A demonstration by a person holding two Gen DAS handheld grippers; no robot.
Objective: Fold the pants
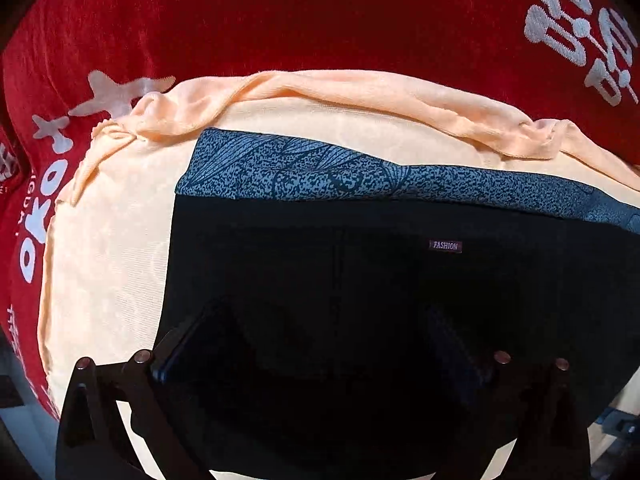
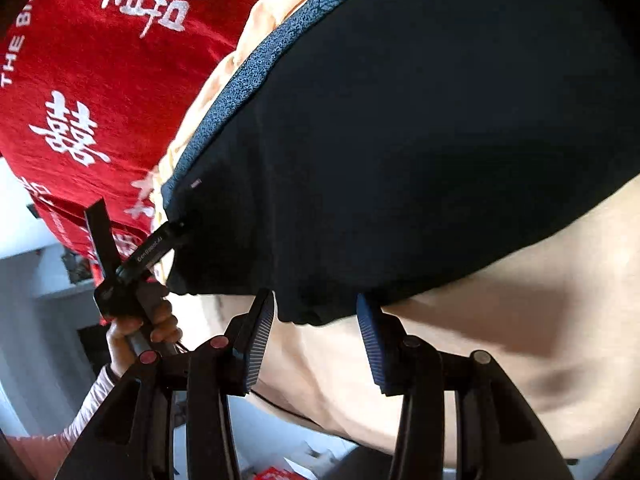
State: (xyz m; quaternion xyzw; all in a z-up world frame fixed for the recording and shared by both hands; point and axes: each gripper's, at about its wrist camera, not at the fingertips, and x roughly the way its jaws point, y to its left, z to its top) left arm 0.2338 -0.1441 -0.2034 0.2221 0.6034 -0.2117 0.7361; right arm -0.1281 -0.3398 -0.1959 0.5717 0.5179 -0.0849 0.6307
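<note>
Black pants (image 1: pixel 360 280) with a blue patterned waistband (image 1: pixel 304 168) and a small FASHION label (image 1: pixel 445 245) lie flat on a peach sheet (image 1: pixel 112 248). My left gripper (image 1: pixel 326 312) hangs over the pants, pointing down, open wide with nothing between its fingers. In the right wrist view the pants (image 2: pixel 400 140) fill the upper right. My right gripper (image 2: pixel 315 300) stands open at their near edge, and a bit of the hem dips between the fingertips without being pressed. The left gripper (image 2: pixel 138 216) shows there at the pants' waist corner, held by a hand (image 2: pixel 132 328).
A red blanket with white lettering (image 1: pixel 320 20) lies beyond the peach sheet, whose far edge is bunched into a ridge (image 1: pixel 320 88). In the right wrist view the sheet (image 2: pixel 500 320) drops off at the bed's edge, with floor and clutter (image 2: pixel 280 468) below.
</note>
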